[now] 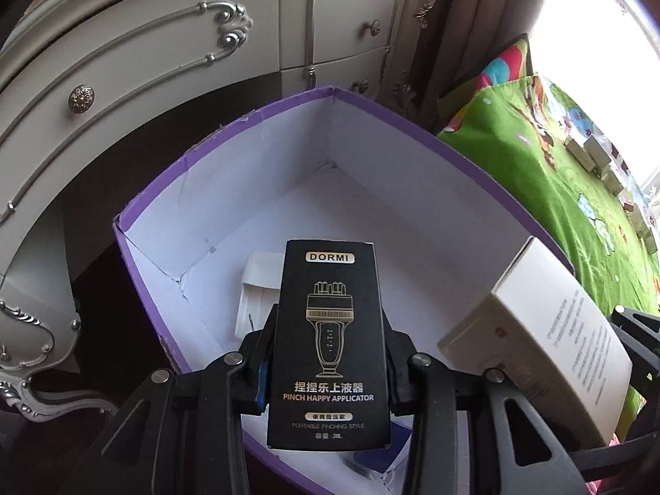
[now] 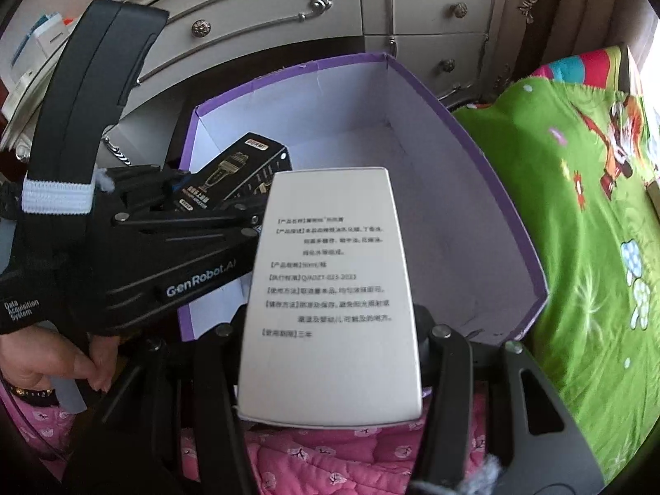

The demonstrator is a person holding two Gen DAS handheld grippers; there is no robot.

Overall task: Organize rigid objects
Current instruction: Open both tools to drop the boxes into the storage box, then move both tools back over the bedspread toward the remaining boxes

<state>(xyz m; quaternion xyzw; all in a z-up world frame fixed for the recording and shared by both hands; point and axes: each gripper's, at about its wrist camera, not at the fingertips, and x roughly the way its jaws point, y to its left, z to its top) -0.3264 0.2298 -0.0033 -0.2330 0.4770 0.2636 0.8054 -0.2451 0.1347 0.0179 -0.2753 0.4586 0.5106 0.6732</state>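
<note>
Black DORMI applicator box (image 1: 328,342): clamped upright in my left gripper (image 1: 328,365), over the purple storage box (image 1: 214,140). White carton (image 2: 330,293): pinched in my right gripper (image 2: 330,354), just beside it. Green bedspread (image 2: 577,214) lay to my right.
</note>
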